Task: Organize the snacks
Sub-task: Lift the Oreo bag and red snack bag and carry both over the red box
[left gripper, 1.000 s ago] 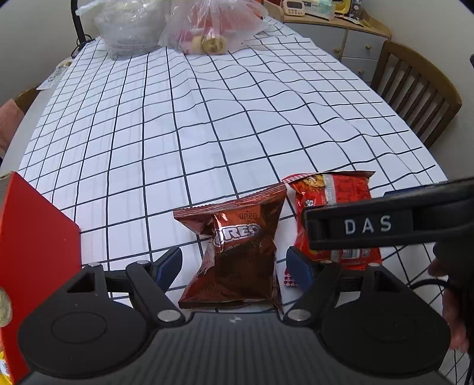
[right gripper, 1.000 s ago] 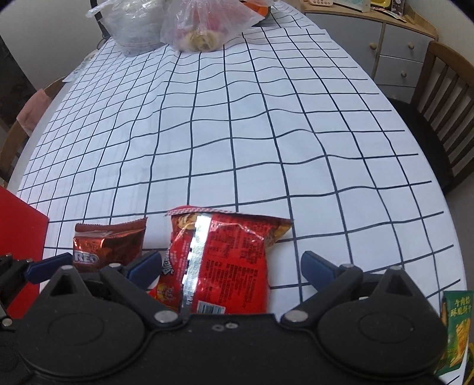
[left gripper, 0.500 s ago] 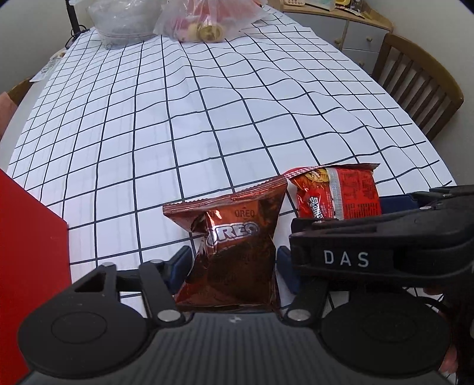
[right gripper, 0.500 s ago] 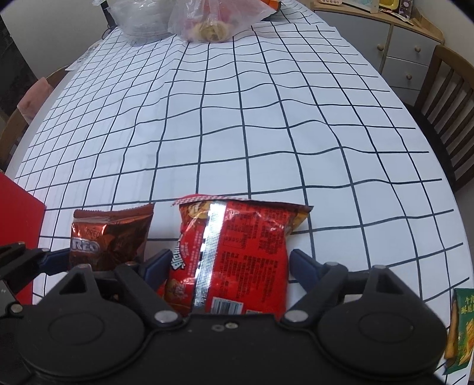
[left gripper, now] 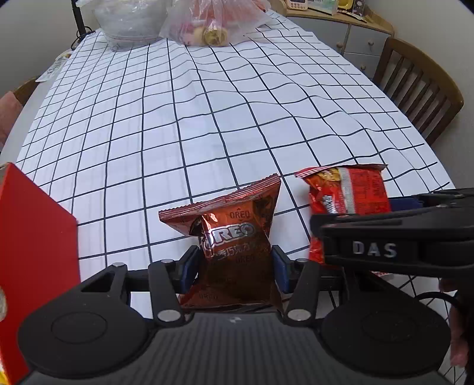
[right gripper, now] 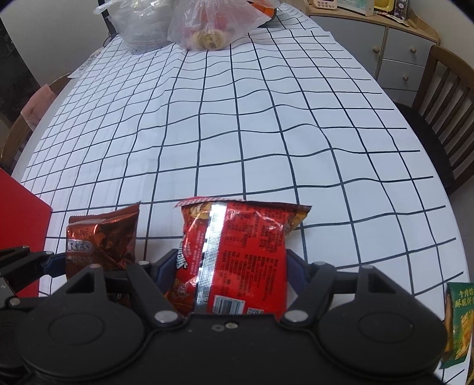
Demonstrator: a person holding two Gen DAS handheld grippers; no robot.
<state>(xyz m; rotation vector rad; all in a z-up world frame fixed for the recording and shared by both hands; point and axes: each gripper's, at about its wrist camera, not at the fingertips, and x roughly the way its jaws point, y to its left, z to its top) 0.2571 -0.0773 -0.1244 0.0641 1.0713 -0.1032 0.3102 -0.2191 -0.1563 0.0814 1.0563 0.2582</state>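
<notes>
My left gripper (left gripper: 234, 268) is shut on a brown Oreo bag (left gripper: 234, 234), its blue pads pressing both sides of the bag's lower half. The Oreo bag also shows in the right wrist view (right gripper: 102, 240). My right gripper (right gripper: 228, 266) is shut on a red chip bag (right gripper: 237, 251), printed back side up. The red bag shows in the left wrist view (left gripper: 346, 192) just right of the Oreo bag, with the right gripper's black body over it. Both bags are at the near edge of the checked tablecloth (left gripper: 207, 118).
A red box (left gripper: 32, 237) stands at the near left. A green snack bag (right gripper: 457, 322) lies at the near right edge. Clear plastic bags of food (left gripper: 213, 20) sit at the far end. A wooden chair (left gripper: 420, 88) and a drawer cabinet (right gripper: 400, 56) stand right.
Both grippers have closed from open onto their bags: the left on the Oreo bag, the right on the red chip bag. Both views have shifted slightly.
</notes>
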